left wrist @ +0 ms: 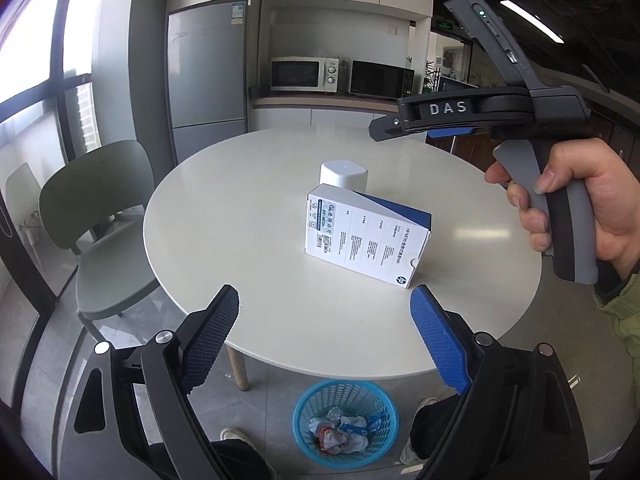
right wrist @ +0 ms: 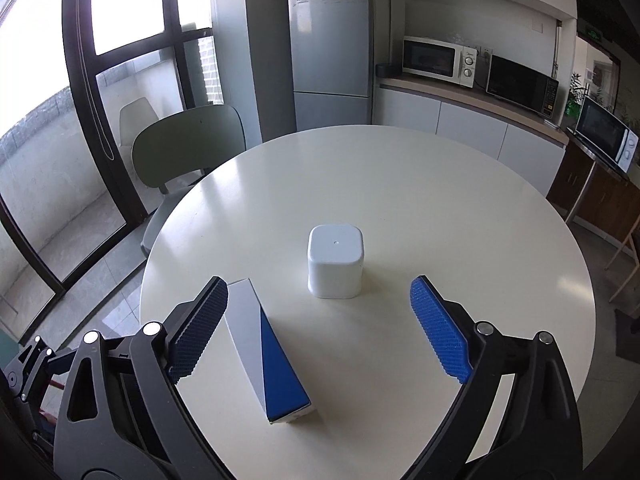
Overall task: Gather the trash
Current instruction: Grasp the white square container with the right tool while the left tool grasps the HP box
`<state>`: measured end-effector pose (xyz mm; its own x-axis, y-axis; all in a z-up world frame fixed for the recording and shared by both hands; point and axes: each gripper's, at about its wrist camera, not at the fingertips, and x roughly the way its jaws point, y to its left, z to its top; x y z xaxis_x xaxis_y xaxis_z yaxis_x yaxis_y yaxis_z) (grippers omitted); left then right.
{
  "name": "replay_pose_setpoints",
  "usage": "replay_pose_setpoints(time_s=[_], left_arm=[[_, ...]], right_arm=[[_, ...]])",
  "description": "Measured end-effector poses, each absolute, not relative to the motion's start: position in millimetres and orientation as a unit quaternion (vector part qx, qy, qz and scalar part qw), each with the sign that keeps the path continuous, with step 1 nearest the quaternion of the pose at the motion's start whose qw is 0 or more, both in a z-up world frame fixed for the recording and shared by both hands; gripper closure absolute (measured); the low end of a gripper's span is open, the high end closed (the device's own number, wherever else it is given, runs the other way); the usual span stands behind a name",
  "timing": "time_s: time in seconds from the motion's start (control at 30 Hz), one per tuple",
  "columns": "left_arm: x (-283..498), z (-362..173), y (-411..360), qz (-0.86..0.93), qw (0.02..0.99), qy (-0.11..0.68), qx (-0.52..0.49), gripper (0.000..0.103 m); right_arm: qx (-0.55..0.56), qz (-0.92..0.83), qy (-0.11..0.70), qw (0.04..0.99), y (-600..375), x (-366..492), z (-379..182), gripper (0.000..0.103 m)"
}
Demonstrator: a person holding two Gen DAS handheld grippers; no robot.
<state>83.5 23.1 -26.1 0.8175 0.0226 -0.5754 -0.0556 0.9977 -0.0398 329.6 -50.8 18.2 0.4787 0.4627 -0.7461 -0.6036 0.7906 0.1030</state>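
Partly hidden: white container (left wrist: 343,174) behind box (left wrist: 366,236).

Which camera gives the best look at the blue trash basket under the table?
The left wrist view. It looks down past the table edge onto the blue basket on the floor, with crumpled trash visible inside. The right wrist view shows nothing of it, only the tabletop with the box and white container.

Box (left wrist: 366,236) in middle of desk (left wrist: 240,248). Small tub (left wrist: 343,174) just behind box. Basket (left wrist: 346,424) on floor under desk, bottom of frame, trash (left wrist: 340,432) inside. Chair (left wrist: 100,220) at left.
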Motion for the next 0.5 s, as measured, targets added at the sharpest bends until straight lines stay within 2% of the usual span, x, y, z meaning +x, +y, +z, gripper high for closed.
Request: replay_pose_setpoints(time_s=[0.5], left_arm=[[108,-17,38,0.029,0.946,0.322,-0.032,0.017]], right_arm=[[-0.162,0.309,0.488,0.800,14,412,-46,0.015]])
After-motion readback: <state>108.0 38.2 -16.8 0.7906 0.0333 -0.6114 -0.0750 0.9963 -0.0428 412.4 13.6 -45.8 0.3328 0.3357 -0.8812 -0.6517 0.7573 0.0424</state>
